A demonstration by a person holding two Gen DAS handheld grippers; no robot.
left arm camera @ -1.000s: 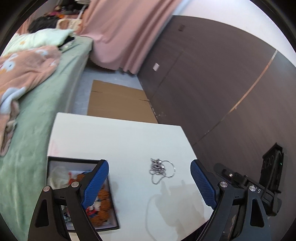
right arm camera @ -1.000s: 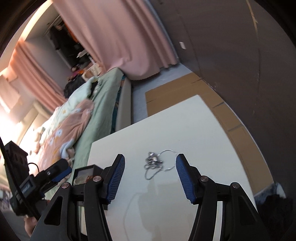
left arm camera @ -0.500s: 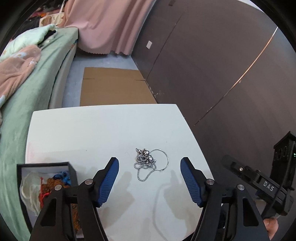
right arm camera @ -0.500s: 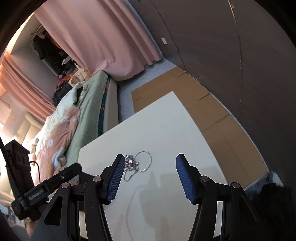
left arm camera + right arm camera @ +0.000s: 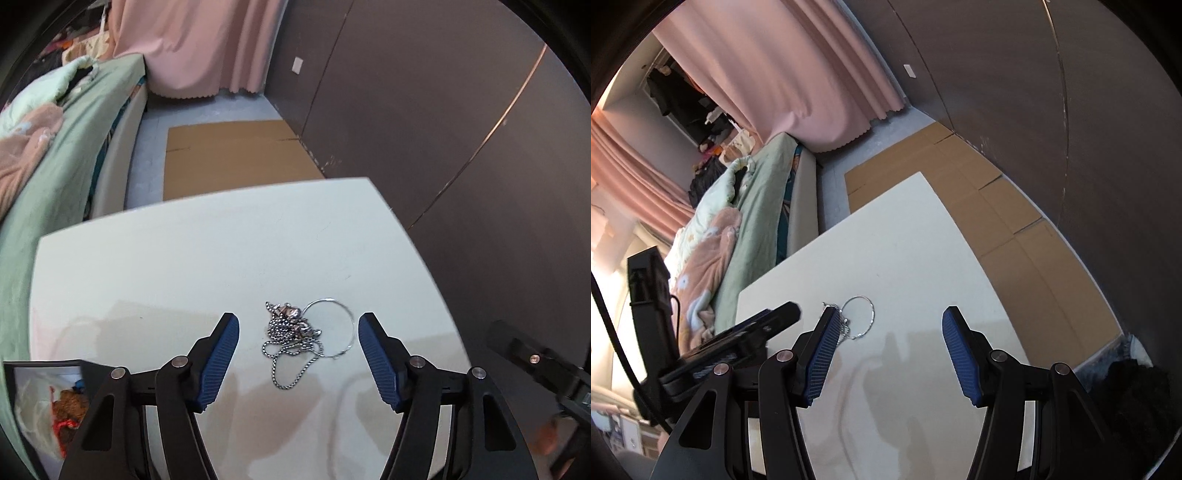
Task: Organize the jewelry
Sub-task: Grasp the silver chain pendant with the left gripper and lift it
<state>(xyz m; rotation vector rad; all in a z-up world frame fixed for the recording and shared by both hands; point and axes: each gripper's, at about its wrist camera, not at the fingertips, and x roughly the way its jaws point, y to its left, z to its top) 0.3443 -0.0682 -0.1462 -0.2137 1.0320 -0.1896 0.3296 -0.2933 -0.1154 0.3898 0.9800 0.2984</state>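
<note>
A tangle of silver ball chain with a metal pendant (image 5: 291, 332) and a thin silver hoop (image 5: 328, 328) lies on the white table (image 5: 207, 258). My left gripper (image 5: 298, 334) is open, with its blue pads on either side of the pile, just above the table. My right gripper (image 5: 886, 328) is open and empty. The hoop (image 5: 860, 314) shows just beyond its left pad, which hides most of the chain. A black jewelry box (image 5: 44, 402) with orange and white items stands at the table's near left corner.
A bed with a green sheet (image 5: 62, 155) and pink blanket runs along the left. Flat cardboard (image 5: 236, 155) lies on the floor beyond the table. A dark panelled wall (image 5: 424, 110) stands on the right, pink curtains (image 5: 199, 44) behind.
My left gripper has swung right and closed in until the chain pile sits between its pads. The right gripper has shifted right, so the jewelry now lies by its left pad.
</note>
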